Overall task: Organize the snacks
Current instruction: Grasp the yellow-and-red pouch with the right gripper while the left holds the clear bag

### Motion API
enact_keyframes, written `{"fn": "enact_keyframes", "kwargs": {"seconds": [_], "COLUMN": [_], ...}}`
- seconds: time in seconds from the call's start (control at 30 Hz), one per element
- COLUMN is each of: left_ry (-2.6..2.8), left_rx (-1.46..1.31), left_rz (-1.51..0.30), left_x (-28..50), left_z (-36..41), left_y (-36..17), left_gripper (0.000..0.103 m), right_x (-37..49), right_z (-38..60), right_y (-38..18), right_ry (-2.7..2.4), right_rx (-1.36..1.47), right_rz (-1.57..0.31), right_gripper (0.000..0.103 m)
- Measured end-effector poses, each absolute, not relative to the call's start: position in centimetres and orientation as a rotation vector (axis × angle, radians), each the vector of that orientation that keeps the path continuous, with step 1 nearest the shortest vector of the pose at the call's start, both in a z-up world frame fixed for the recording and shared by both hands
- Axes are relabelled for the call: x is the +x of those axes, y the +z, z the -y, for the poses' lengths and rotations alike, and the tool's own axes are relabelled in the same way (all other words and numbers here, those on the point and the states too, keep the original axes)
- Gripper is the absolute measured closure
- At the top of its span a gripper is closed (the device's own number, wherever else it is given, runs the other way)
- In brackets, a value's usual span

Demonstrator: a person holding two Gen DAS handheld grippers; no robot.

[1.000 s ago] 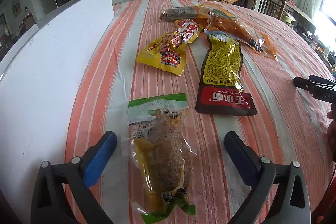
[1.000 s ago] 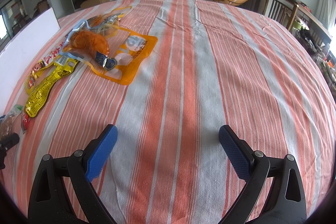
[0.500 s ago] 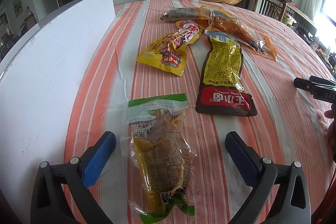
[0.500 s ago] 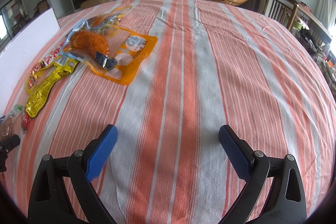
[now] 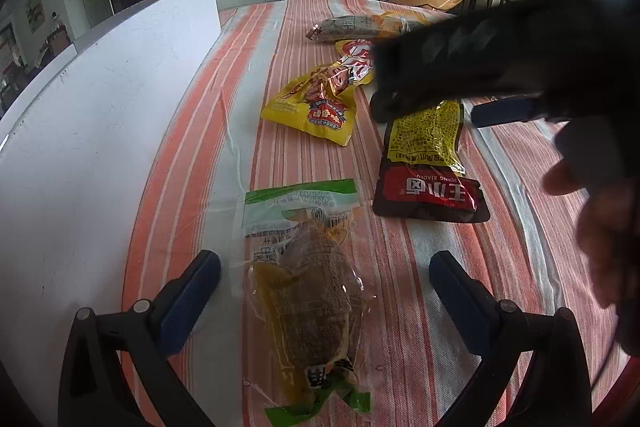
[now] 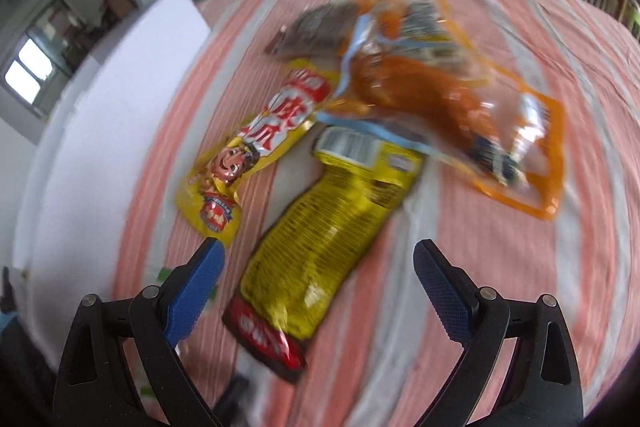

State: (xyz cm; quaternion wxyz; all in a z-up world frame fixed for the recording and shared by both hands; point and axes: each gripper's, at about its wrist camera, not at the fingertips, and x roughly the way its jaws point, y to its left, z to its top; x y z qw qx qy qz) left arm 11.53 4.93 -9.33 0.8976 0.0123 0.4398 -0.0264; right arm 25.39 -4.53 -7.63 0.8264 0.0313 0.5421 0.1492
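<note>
Right gripper (image 6: 316, 275): jaws spread wide and holding nothing, poised over the long yellow-and-red packet (image 6: 320, 251); this view is smeared, so fine detail is lost.
Yellow-and-red packet: lies flat between the right gripper's two blue pads, its red end nearest the camera and its yellow end running ahead. With a pad on each side, it looks like the packet about to be taken.
Left gripper (image 5: 324, 283): also wide open and empty, low over the cloth, its pads either side of the green-topped clear packet (image 5: 308, 291).
Green-topped clear packet: directly ahead of the left gripper and between its pads, green end pointing away. Lengthwise placement suits a squeeze across its width.
Yellow cartoon packet (image 6: 244, 155): ahead and left of the right gripper, just beside the long packet.
Orange-edged clear pouch (image 6: 452, 103): ahead and right of the right gripper, overlapping the far end of the long packet. Lifting the long one may drag it.
Dark packet (image 6: 316, 31): farthest ahead, partly under the pouch.
White board (image 5: 92, 131): standing along the left gripper's left side.
Striped cloth (image 6: 500, 267): bare to the right gripper's right, possibly room for sorting.
Progress: the snacks lie loosely scattered, so sorting seems barely begun.
</note>
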Motion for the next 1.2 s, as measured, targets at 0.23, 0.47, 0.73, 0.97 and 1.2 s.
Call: {"fn": "enact_keyframes", "kwargs": {"seconds": [0.23, 0.47, 0.73, 0.97, 1.2], "left_ry": [-0.071, -0.239, -0.116, -0.119, -0.158], "left_rx": [0.022, -0.117, 0.028, 0.034, -0.107], "left_rz": [-0.917, -1.000, -1.095, -1.025, -0.987], "left_x": [11.6, 10.9, 12.4, 10.8, 10.2], "left_z": [-5.0, -6.8, -6.8, -6.3, -6.6], "left_y": [-9.3, -7.4, -7.4, -7.9, -7.3], "left_gripper": [0.000, 0.000, 0.018, 0.072, 0.075], "right_x": [21.9, 17.8, 21.6, 22.4, 20.3], "right_z": [7.7, 16.9, 12.4, 9.8, 14.1], "right_y": [-8.7, -7.2, -4.7, -8.8, -5.0], "right_ry": [0.323, 0.370, 0.559, 0.494, 0.481], "right_rx": [-0.156, -0.112, -0.204, -0.287, -0.030], "right_rz": [-1.111, -1.164, -1.091, -1.146, -1.123], "right_gripper": [0.009, 0.007, 0.007, 0.049, 0.074]}}
